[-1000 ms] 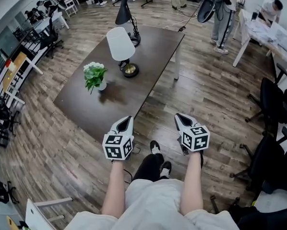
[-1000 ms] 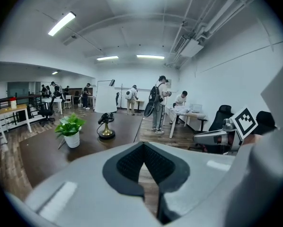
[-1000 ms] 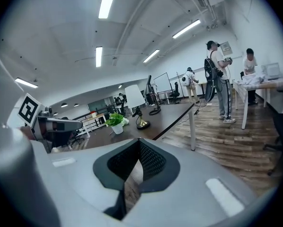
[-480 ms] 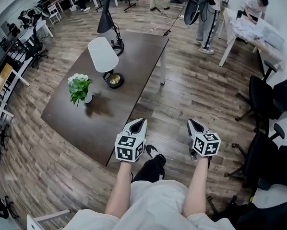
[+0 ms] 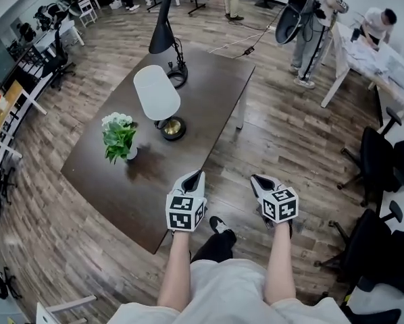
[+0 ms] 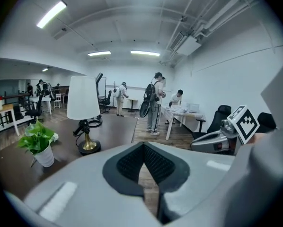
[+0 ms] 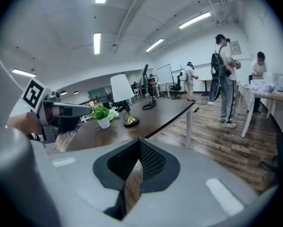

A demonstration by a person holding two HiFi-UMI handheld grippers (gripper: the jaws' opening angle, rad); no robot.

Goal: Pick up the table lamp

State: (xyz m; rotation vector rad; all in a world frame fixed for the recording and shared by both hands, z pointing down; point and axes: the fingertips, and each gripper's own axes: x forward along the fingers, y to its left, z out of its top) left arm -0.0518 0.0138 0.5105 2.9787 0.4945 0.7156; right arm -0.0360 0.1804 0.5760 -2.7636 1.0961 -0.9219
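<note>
Ahead and left of both jaw pairs: dark wooden table point(image 5: 209, 86), top bare near its close edge.

Item 1. Potted plant point(image 5: 119, 136), green leaves and white flowers in a white pot, on the table's left part, forward and left of the left jaws.

Item 2. Table lamp point(image 5: 157, 94), white shade on a thin stem with a round brass base, upright on the table just right of the plant and ahead of the left jaws, well apart from them.

Item 3. Black desk lamp point(image 5: 163, 36), at the table's far end, beyond the table lamp.

Item 4. Left gripper point(image 5: 196, 175), held over the table's near edge; jaws clenched tip to tip, nothing between them.

Item 5. Right gripper point(image 5: 257, 179), beside the left one, over wood floor off the table's corner; jaws pressed together, empty.

Item 6. Standing person point(image 5: 313, 25), far ahead and right of the right jaws.

Item 7. Black office chairs point(image 5: 381, 164), along the right edge.
</note>
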